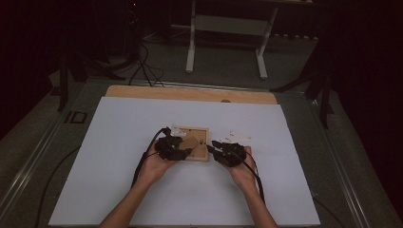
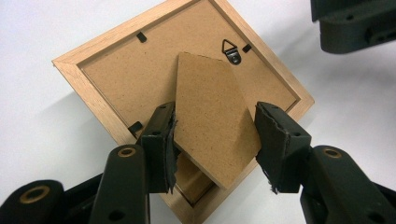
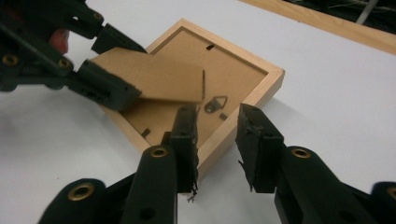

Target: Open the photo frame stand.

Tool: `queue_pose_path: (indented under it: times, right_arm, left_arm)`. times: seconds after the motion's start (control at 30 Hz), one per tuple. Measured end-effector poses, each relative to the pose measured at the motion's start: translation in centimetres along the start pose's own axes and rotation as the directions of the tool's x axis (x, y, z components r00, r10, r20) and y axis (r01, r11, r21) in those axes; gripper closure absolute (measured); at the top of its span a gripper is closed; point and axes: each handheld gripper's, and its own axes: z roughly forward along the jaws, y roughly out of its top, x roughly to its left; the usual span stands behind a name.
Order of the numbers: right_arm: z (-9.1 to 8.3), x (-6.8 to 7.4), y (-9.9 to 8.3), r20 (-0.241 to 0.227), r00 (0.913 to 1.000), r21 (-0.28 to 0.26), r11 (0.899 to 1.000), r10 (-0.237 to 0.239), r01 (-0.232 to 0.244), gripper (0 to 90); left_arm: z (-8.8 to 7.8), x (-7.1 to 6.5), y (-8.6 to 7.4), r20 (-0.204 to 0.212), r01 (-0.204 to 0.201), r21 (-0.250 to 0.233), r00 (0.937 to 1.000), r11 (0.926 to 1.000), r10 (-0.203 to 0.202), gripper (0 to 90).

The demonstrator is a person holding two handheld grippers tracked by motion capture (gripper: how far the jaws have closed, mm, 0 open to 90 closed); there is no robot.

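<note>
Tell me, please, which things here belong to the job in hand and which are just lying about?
In the job: wooden frame, lying back up; its cardboard stand, gripped by the left tool; right tool, open over the frame's edge.
Lying about: pale scraps on the white sheet; cables and white table legs behind.

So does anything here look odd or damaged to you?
Two things. The picture frame lies face down, its cardboard stand lifted off the backing between the left gripper's fingers. The black padding on those fingers looks torn and ragged at the edges.
</note>
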Motion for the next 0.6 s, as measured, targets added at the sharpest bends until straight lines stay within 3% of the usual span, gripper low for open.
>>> queue_pose_path:
  times: [0.17,0.6]
  right_arm:
    - [0.1,0.1,0.7,0.008,0.9999,0.005,1.0,-0.014,0.014,62.9]
    - [0.2,-0.8,1.9,0.001,1.0,0.01,1.0,0.003,-0.003,59.0]
  left_arm:
    - [-0.1,-0.2,-0.4,-0.013,-0.016,-0.016,0.9998,0.9997,0.016,51.5]
    - [-0.3,-1.2,-1.3,-0.061,-0.053,-0.065,0.9969,0.9965,0.049,51.6]
